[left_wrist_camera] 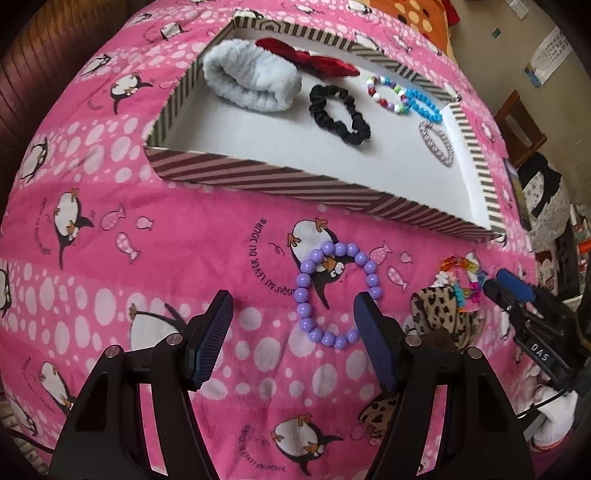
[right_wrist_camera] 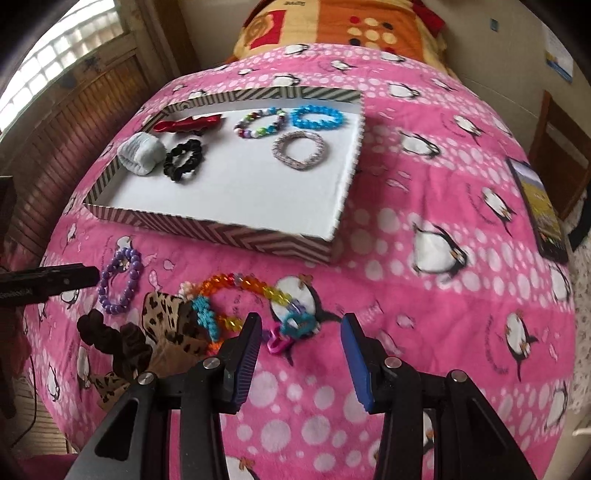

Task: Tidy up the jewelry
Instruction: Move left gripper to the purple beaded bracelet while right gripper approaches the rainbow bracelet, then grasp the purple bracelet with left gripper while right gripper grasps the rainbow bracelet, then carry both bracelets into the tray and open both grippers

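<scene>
A purple bead bracelet [left_wrist_camera: 303,291] lies on the pink penguin blanket [left_wrist_camera: 110,258]. My left gripper [left_wrist_camera: 293,308] hangs open just over its near half, with no pad touching it. A striped tray [left_wrist_camera: 258,173] behind it holds a black scrunchie [left_wrist_camera: 338,112], a pale fluffy band [left_wrist_camera: 247,79], a red bow [left_wrist_camera: 314,61] and three bracelets. In the right wrist view my right gripper [right_wrist_camera: 301,323] is open above small teal and pink rings [right_wrist_camera: 295,325], beside a rainbow bead bracelet [right_wrist_camera: 255,284], a leopard scrunchie [right_wrist_camera: 166,314] and a brown scrunchie [right_wrist_camera: 110,339].
An orange pillow [right_wrist_camera: 332,29] lies beyond the tray [right_wrist_camera: 221,232]. A dark flat book or tablet [right_wrist_camera: 539,210] sits at the blanket's right edge. A finger of the left gripper [right_wrist_camera: 55,282] reaches in from the left beside the purple bracelet [right_wrist_camera: 107,288]. A wooden chair [left_wrist_camera: 517,125] stands off the bed.
</scene>
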